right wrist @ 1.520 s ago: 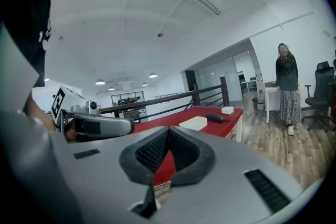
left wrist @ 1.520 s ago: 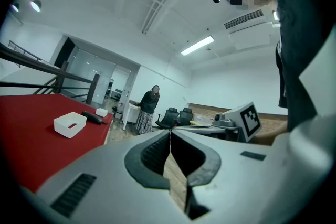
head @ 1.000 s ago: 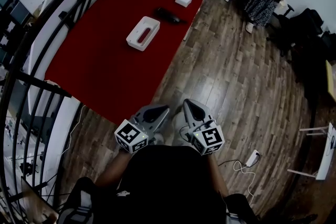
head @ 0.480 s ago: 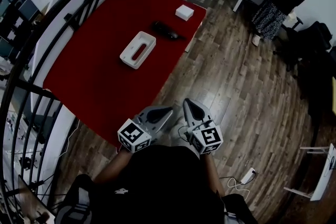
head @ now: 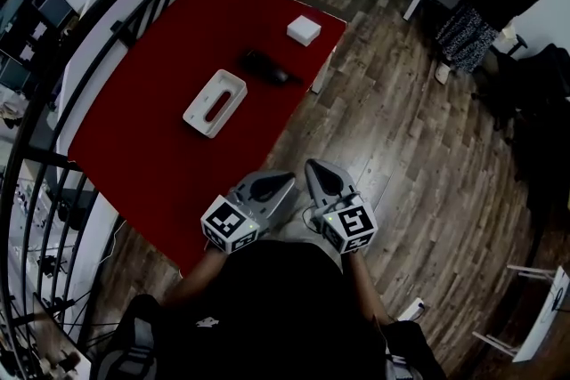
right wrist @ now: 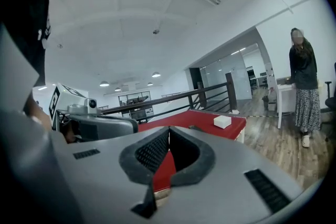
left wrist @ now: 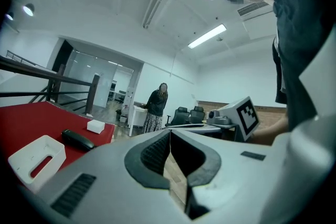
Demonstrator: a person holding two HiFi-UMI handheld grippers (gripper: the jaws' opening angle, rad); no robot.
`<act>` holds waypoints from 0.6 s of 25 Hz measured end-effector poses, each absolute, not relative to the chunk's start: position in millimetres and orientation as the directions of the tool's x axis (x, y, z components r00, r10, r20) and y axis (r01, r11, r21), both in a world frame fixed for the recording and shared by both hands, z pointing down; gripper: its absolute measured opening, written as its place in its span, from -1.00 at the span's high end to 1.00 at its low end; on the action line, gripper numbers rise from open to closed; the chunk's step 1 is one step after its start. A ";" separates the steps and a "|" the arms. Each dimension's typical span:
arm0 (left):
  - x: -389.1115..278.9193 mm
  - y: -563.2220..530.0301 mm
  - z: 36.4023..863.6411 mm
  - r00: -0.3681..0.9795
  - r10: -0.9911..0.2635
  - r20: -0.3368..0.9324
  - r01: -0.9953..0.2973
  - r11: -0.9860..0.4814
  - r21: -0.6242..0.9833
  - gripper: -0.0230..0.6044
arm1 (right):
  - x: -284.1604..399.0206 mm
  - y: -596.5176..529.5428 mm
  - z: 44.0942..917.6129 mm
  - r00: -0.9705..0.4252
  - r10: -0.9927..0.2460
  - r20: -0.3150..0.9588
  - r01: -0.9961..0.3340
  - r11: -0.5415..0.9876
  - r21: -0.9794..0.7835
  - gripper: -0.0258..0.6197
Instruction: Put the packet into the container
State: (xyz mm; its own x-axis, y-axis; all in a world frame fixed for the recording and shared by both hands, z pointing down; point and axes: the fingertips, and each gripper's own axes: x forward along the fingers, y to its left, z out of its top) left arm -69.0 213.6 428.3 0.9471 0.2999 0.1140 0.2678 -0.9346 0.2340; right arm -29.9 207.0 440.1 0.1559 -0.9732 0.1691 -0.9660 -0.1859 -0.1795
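Your packet [head: 267, 67] is a dark blob on the red table [head: 142, 147], right beside the white container [head: 215, 102]. Your left gripper [head: 287, 180] and right gripper [head: 312, 165] are both closed and empty, off the table's near edge.

On the red counter [head: 142, 147] — a white container [head: 215, 102] near the middle, a dark packet [head: 265, 67] just beyond it, and a small white box [head: 304, 31] near the far corner.

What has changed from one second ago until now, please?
The person has walked nearer to the red table, which now sits lower and closer in the head view. Nothing was gripped or released: the left claw and right claw stay shut and empty. The container and packet keep their places on it.
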 end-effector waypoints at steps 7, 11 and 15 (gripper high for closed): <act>-22.1 205.5 433.7 0.961 0.245 0.125 0.214 -0.951 0.222 0.89 | 23.4 215.1 450.7 0.138 -0.973 0.183 -0.969 -0.171 -0.179 0.86; -12.9 199.6 437.1 0.966 0.216 0.141 0.179 -0.955 0.236 0.89 | 44.3 213.3 447.9 0.142 -0.972 0.186 -0.973 -0.172 -0.156 0.85; -4.4 194.2 435.7 0.970 0.192 0.149 0.155 -0.961 0.231 0.89 | 57.4 209.3 448.4 0.132 -0.973 0.189 -0.973 -0.164 -0.164 0.85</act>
